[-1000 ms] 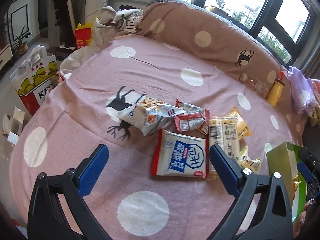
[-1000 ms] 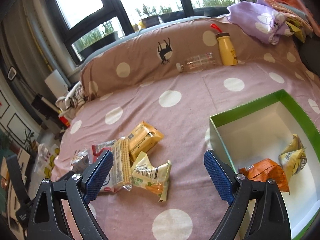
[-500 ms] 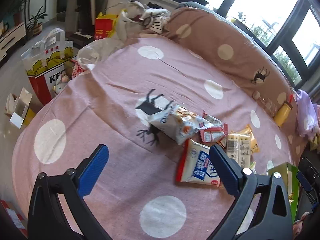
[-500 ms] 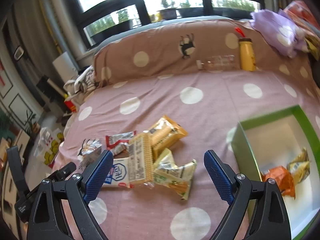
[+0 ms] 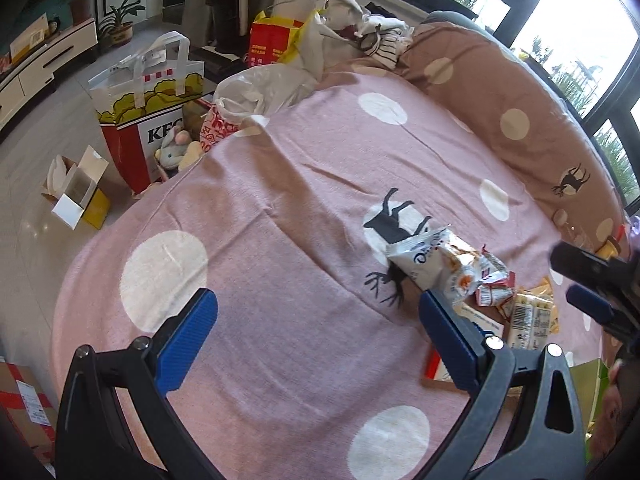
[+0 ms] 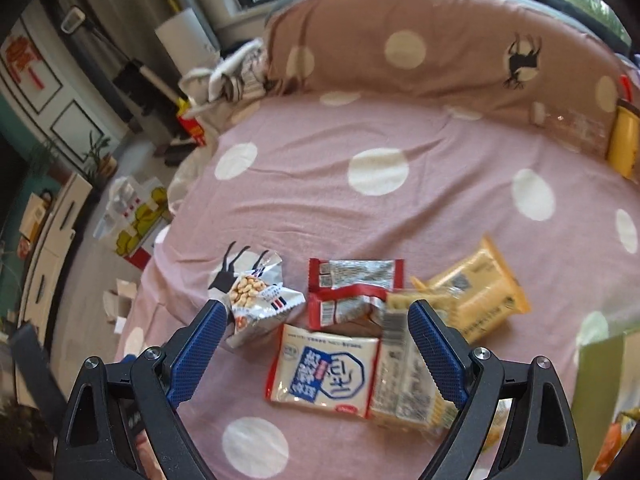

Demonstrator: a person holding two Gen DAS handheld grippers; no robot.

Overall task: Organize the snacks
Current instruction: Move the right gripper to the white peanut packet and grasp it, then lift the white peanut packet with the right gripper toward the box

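Snack packs lie in a loose pile on the pink dotted bedspread (image 6: 400,136). A white and blue pack (image 6: 324,372) lies nearest, with a peanut bag (image 6: 260,300) to its left, red wrappers (image 6: 352,288) behind, a pale cracker pack (image 6: 404,376) to its right and a yellow pack (image 6: 480,296) beyond. My right gripper (image 6: 316,344) is open and empty, hovering over the white and blue pack. My left gripper (image 5: 316,332) is open and empty over bare bedspread, left of the pile (image 5: 440,268). The green box (image 6: 600,392) shows at the right edge.
A brown dotted bolster (image 6: 440,44) curves along the far side, with a yellow bottle (image 6: 624,144) and a clear bottle (image 6: 576,128) against it. A KFC bag (image 5: 148,104), small boxes (image 5: 76,196) and plastic bags (image 5: 260,88) sit on the floor left of the bed.
My right gripper has swung left from the green box to over the snack pile. My left gripper has turned left, so the pile now sits at its right edge.
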